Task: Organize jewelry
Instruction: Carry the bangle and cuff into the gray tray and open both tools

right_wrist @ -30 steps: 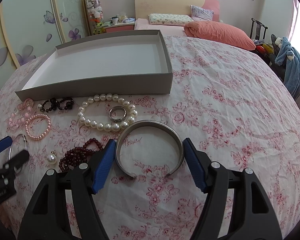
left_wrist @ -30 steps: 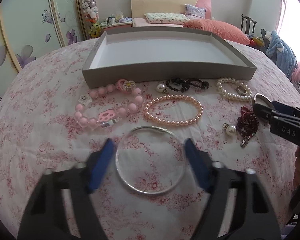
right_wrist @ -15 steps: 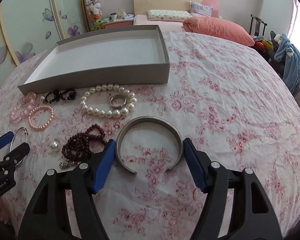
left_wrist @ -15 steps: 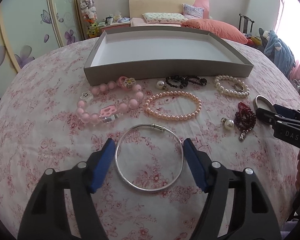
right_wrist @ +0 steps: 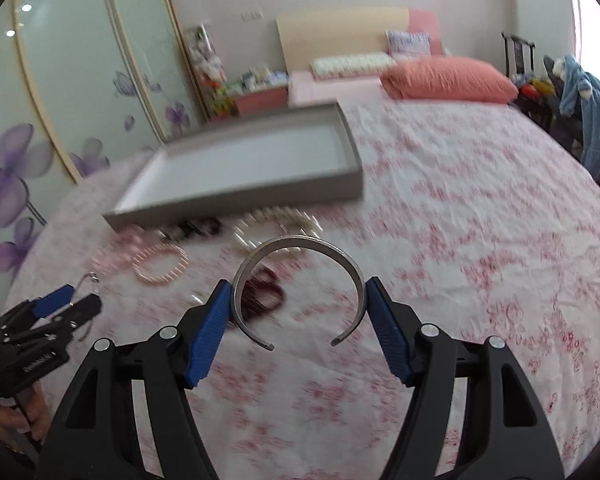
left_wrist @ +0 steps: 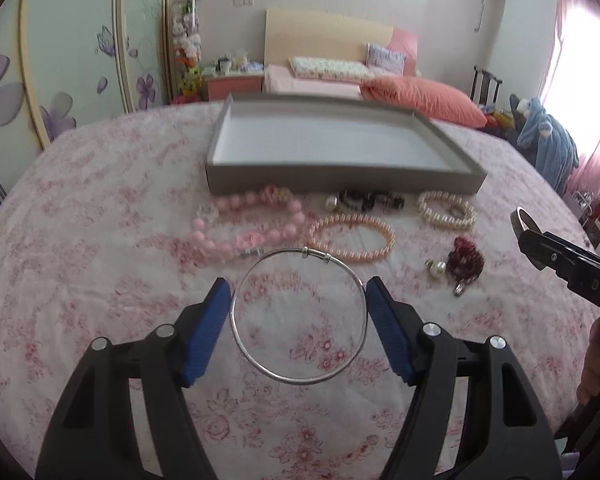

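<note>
Silver bangle (left_wrist: 300, 316) clamped in left claw (left_wrist: 298, 322); cuff (right_wrist: 300, 288) in right claw (right_wrist: 298, 320).

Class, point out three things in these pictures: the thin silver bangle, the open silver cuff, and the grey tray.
thin silver bangle (left_wrist: 300, 380), left wrist view, on its near lower arc.
open silver cuff (right_wrist: 300, 242), right wrist view, on the top of its band.
grey tray (left_wrist: 340, 179), left wrist view, on its near outer wall.

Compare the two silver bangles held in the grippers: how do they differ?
The thin bangle in the left gripper is a closed wire ring with a small clasp at its far side. The cuff bangle in the right gripper is a broader flat band, open toward the camera. Both are silver, pinched across their width.
</note>
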### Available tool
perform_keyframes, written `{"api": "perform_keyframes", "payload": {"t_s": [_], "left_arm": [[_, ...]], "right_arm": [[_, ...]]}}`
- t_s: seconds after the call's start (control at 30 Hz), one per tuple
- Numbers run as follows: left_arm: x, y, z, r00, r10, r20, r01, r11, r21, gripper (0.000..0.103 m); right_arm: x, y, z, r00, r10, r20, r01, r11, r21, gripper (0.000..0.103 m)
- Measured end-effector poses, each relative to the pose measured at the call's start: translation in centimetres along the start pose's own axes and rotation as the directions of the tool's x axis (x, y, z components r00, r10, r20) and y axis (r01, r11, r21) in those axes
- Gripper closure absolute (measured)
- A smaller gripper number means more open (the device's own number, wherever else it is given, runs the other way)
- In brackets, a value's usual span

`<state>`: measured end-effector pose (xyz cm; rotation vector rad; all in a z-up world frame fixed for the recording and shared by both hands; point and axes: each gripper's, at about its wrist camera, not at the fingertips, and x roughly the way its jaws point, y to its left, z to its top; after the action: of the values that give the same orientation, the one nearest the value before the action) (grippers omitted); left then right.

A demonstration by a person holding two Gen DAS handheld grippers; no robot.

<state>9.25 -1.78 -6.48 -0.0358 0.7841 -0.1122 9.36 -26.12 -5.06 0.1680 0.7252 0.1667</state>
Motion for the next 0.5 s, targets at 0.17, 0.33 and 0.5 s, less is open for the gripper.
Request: {"api": "perform_keyframes", "payload": {"t_s": [0.17,0.33,0.5], "left_arm": [[-2.7,-0.7,1.4,0.994,0.002,0.112,-0.003,1.000,0.013,0.035],[-4.3,-1.3,3.5,0.980,-0.002,0.201,-0.006,0.999,0.038,0.035],[-5.1,-1.6,5.9,0.961,0.008,0.276,-0.024,0.998,0.056,0.035]], "right_arm": [[-2.0,2.1,1.1,0.990,0.021,0.142,-0.014,0.999,-0.051,0.035],[-3.5,3.4,2.3,0.963,0.030,0.268,-0.012,0.998,-0.069,0.035],[-3.9,4.3,4.2,0.940,0.030,0.340,0.000,0.996,-0.089,0.035]]}}
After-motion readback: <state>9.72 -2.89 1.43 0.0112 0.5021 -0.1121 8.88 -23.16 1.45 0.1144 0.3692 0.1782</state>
